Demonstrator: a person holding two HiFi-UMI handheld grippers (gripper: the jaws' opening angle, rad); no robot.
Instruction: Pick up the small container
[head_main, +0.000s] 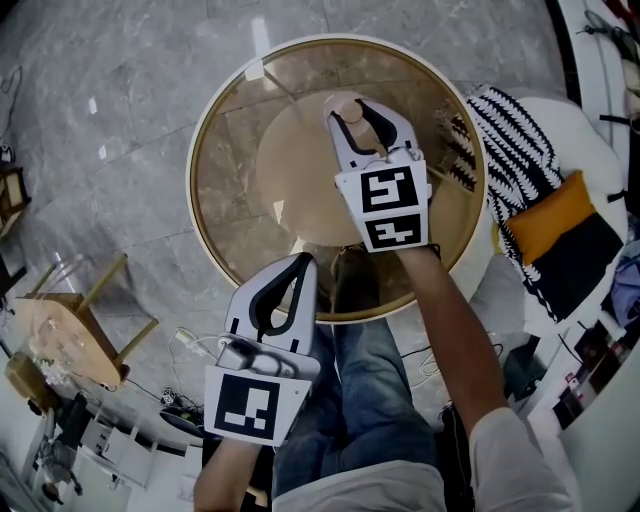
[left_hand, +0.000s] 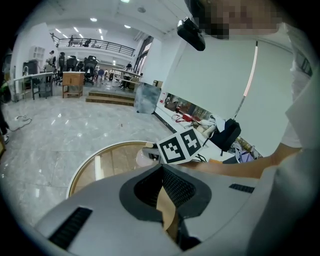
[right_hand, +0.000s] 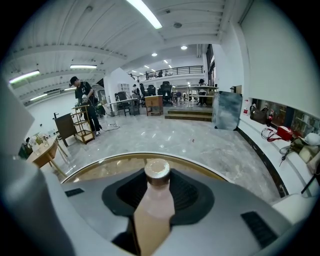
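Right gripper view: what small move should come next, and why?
Probably close the right gripper on the small container. It stands on the glass table between the jaws, which look wide apart, and the pads are not clearly pressing its body.

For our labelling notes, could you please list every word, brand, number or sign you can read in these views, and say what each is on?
No readable text in any view.
Right gripper, marker cube: black-and-white square patterns, no letters.
Left gripper, marker cube: the same, patterns only.
Small container: plain pinkish body, pale cap, no label showing.
Anything printed in the background is too small to read.
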